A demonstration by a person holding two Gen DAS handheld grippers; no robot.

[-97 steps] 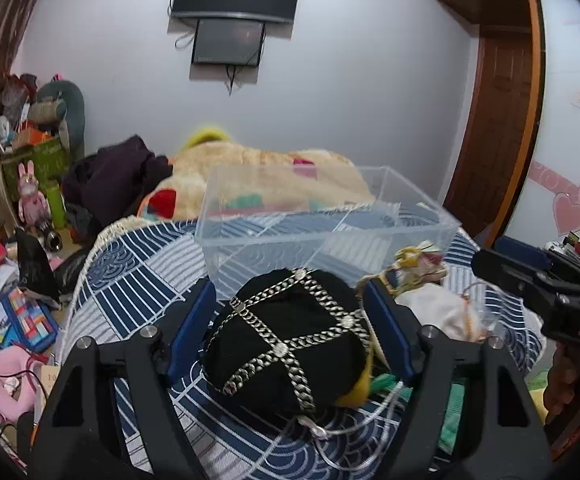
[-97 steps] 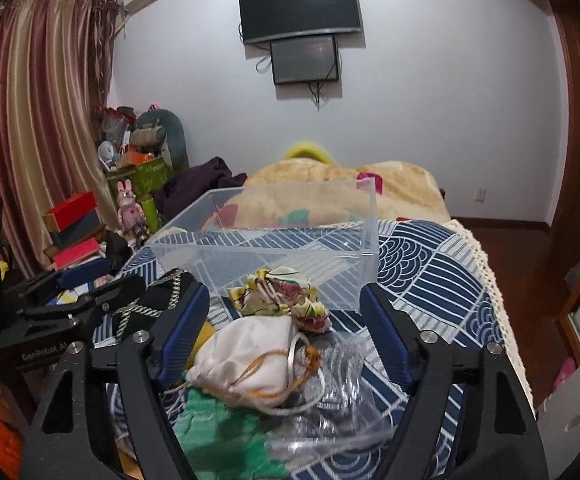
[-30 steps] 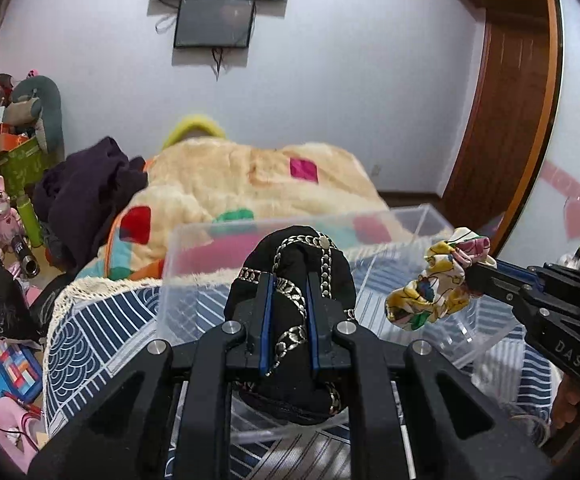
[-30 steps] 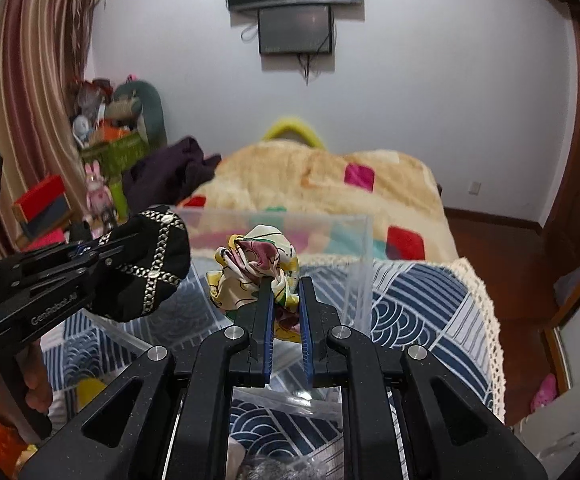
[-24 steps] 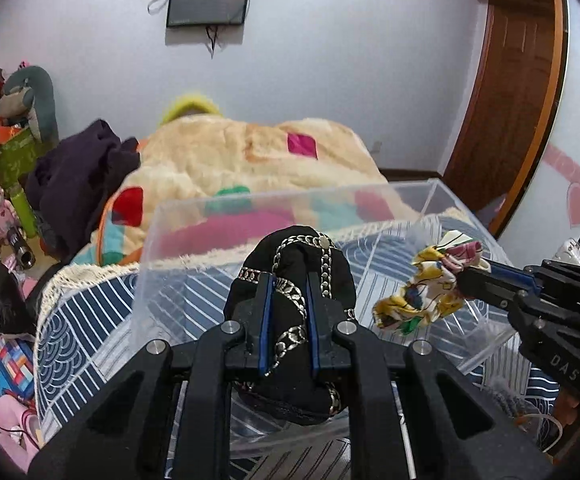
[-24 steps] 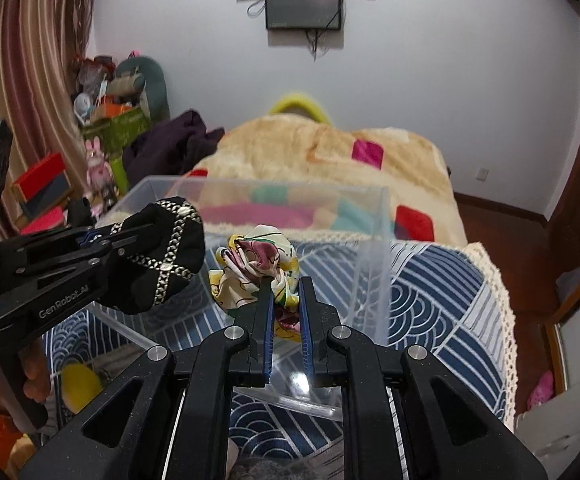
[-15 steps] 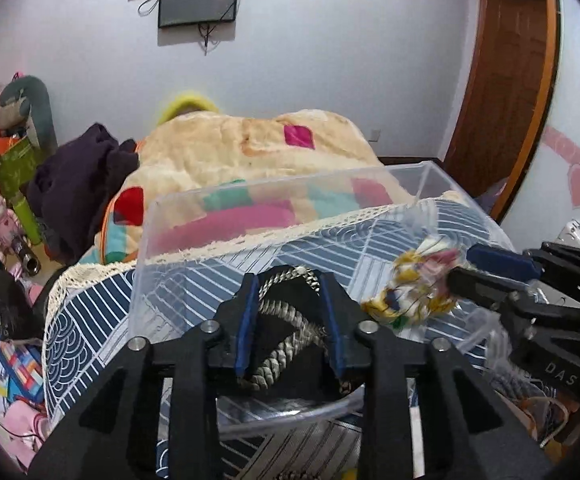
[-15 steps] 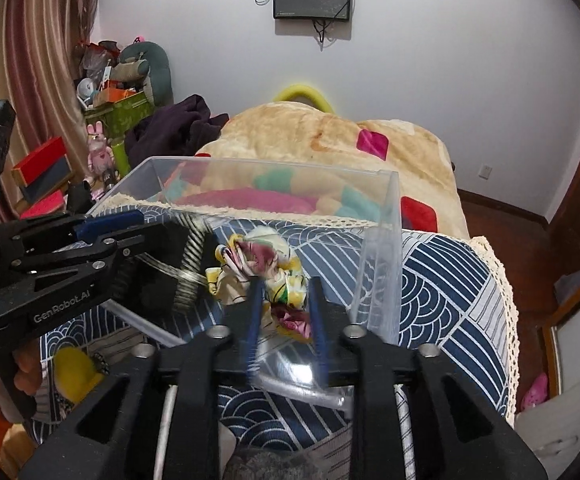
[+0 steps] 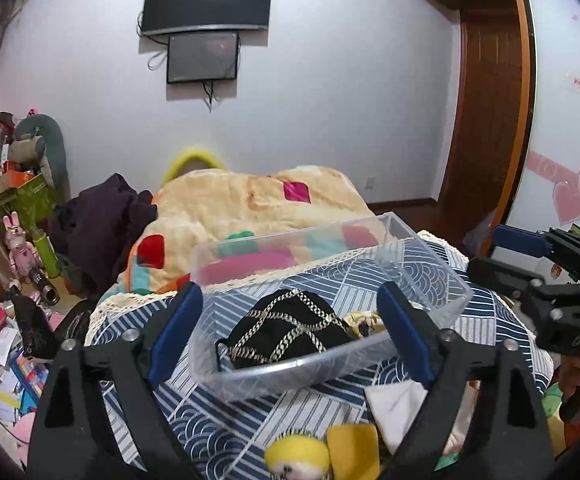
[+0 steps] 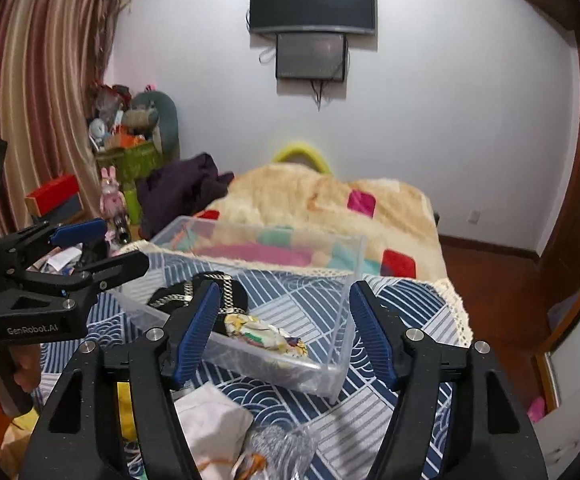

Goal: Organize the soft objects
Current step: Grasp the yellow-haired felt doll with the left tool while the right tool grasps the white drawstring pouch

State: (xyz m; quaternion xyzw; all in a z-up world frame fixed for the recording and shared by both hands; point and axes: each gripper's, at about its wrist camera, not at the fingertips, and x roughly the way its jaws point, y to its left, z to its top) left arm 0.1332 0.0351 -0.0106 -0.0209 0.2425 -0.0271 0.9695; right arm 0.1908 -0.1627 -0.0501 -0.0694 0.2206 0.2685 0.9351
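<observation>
A clear plastic bin (image 9: 442,280) stands on the blue patterned bed cover. A black pouch with silver chain (image 9: 286,332) and a yellow floral scrunchie (image 9: 364,322) lie inside it. My left gripper (image 9: 290,328) is open and empty, raised in front of the bin. My right gripper (image 10: 284,328) is open and empty over the bin's near side; the scrunchie (image 10: 266,334) and the pouch (image 10: 186,294) lie below it. Each gripper shows in the other's view, the right (image 9: 506,254) and the left (image 10: 102,246).
Near me on the bed lie a white cloth pouch (image 10: 210,428), a yellow plush toy (image 9: 296,456), a yellow sponge (image 9: 352,452) and crumpled clear plastic (image 10: 282,448). A beige quilt (image 9: 250,204) lies behind the bin. Clutter fills the floor at left (image 9: 6,344).
Both grippers have opened and pulled back. The black pouch and the scrunchie have dropped from the fingers into the bin.
</observation>
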